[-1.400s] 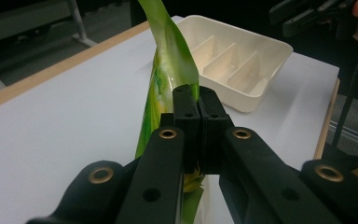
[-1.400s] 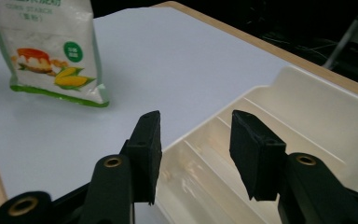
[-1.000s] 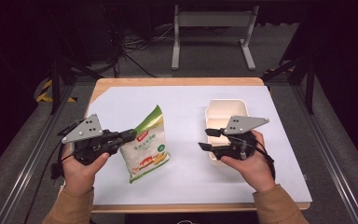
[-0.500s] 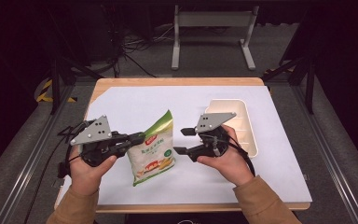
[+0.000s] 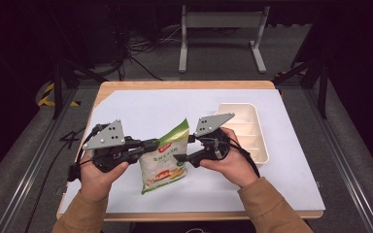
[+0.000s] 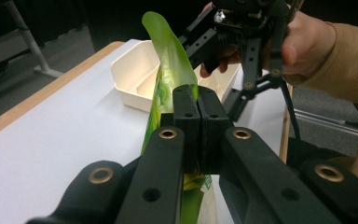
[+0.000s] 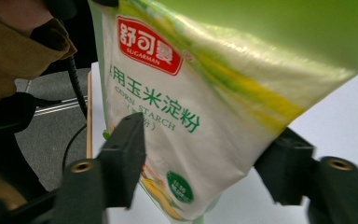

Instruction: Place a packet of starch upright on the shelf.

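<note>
A green and white corn starch bag [image 5: 165, 158] stands tilted on the white table cover, its green top corner raised. My left gripper [image 5: 153, 144] is shut on the bag's left edge; in the left gripper view the two black jaws [image 6: 198, 100] meet on the green foil [image 6: 168, 70]. My right gripper [image 5: 184, 148] is at the bag's right side. Its jaws have just been closing and stand apart, one on each side of the bag [image 7: 191, 116], in the right gripper view [image 7: 205, 154]. Whether its pads touch the bag I cannot tell.
A cream divided tray [image 5: 260, 141] lies at the right of the table, just behind my right hand, and it also appears in the left gripper view [image 6: 130, 74]. The white cover [image 5: 150, 107] lies over a wooden tabletop. Dark floor and metal stands surround the table.
My right gripper has moved left from in front of the tray to the bag's right side. The left gripper has lifted the bag from lying flat to standing tilted.
</note>
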A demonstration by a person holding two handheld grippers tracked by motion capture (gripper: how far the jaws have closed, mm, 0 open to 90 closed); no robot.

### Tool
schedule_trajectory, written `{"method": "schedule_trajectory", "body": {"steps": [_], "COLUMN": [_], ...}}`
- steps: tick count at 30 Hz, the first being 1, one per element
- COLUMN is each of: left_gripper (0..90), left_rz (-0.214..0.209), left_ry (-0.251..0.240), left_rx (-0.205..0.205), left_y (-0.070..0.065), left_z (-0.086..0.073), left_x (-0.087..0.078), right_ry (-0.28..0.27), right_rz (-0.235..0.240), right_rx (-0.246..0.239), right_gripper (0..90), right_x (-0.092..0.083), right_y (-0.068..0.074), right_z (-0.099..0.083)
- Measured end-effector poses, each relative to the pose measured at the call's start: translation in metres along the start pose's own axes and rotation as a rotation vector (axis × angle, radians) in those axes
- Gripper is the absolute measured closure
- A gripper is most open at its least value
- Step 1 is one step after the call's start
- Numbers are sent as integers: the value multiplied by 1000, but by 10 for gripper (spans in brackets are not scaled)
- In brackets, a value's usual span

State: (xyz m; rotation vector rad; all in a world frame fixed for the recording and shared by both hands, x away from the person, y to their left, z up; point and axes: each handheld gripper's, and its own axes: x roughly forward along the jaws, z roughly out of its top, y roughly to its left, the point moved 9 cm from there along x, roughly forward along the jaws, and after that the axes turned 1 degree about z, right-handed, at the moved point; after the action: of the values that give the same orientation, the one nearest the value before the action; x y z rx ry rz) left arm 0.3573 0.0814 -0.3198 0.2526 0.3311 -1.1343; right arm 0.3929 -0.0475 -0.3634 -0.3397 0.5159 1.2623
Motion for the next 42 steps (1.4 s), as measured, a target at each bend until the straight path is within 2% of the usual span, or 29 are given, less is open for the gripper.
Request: {"method": "schedule_trajectory", "body": {"steps": [3,8,10,11,14,23,27,29,30,34,39,42], "left_gripper": [886,886,885,885,885,870,802,755,755,632,512,494], "left_rz": [-4,1,0,2,5,28,55,53,52,70,97,110], "left_ry": [-2,-1,2,2,-5,-29,-55,-63,-83,-123,-166,-173], "left_rx": [1,10,7,7,5,-3,-5,-4,-17,-40,-66,-69], "left_y": [-1,-2,-1,-1,-1,2,5,5,6,11,19,22], "left_z": [0,0,0,-1,0,1,3,4,5,7,8,7], "left_x": [0,-1,0,0,-1,-3,-6,-7,-8,-14,-20,-22], "right_ry": [10,15,20,21,21,-10,-19,-19,-17,-11,-50,-72], "right_rz": [-32,-43,-52,-53,-83,-135,-169,-182,-193,-246,-289,-308], "right_rx": [-19,-30,-41,-47,-62,-45,-42,-44,-43,-39,-10,0], "right_gripper": [626,740,833,849,859,867,869,869,869,870,871,871], "right_x": [-3,-5,-6,-6,-6,-15,-24,-27,-29,-38,-56,-68], "right_y": [-3,-3,-2,-2,-1,-3,-3,-3,-4,-9,-18,-21], "right_z": [-1,-1,0,0,1,9,15,17,18,21,26,30]}}
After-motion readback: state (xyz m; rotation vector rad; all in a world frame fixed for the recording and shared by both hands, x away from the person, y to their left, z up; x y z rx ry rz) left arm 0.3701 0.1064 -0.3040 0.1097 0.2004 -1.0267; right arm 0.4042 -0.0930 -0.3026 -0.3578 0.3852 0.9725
